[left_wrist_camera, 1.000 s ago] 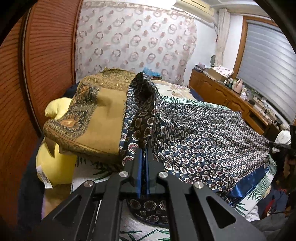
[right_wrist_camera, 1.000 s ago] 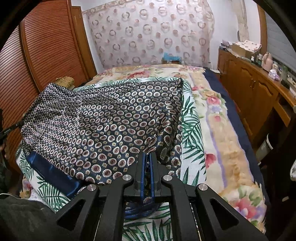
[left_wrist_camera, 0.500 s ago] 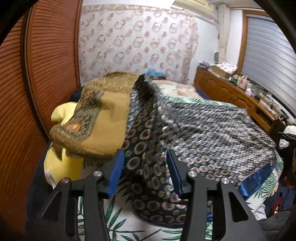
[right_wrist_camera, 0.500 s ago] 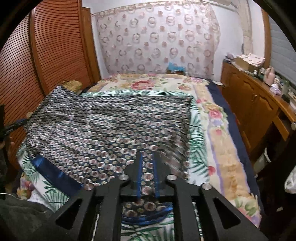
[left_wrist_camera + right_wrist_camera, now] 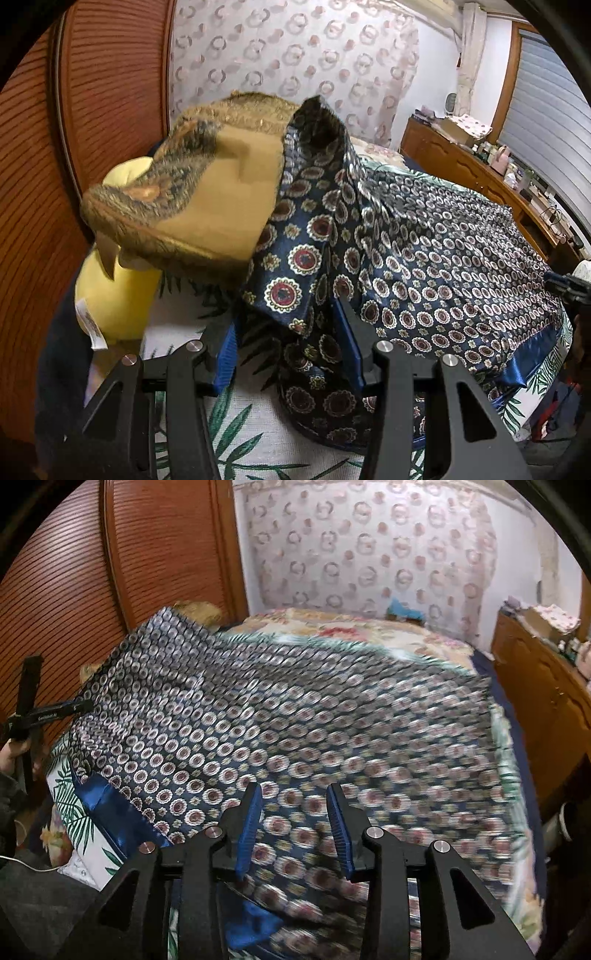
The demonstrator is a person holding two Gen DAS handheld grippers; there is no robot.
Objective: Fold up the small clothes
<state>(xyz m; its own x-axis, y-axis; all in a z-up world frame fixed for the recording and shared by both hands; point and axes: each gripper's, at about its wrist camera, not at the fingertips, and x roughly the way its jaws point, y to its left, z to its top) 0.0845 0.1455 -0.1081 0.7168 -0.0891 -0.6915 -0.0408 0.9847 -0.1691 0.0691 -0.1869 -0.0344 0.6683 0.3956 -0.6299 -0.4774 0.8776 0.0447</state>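
Both grippers, a second ago pinching the navy patterned cloth (image 5: 424, 236), have let go. Left gripper (image 5: 288, 347): jaws spread, a loose fold between them. Right gripper (image 5: 293, 827): jaws just opening, above the cloth. Cloth lies spread on the bed (image 5: 369, 631), one corner draped against the ochre scarf (image 5: 207, 206).

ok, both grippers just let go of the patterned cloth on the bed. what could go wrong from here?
1. One corner of the patterned cloth is draped up over the tan cloth, so the fold may set uneven.
2. Cloth still lies between the open left hand-held gripper jaws and could snag on pull-back.
3. The right hand-held gripper, jaws just opening, may drag the hem.
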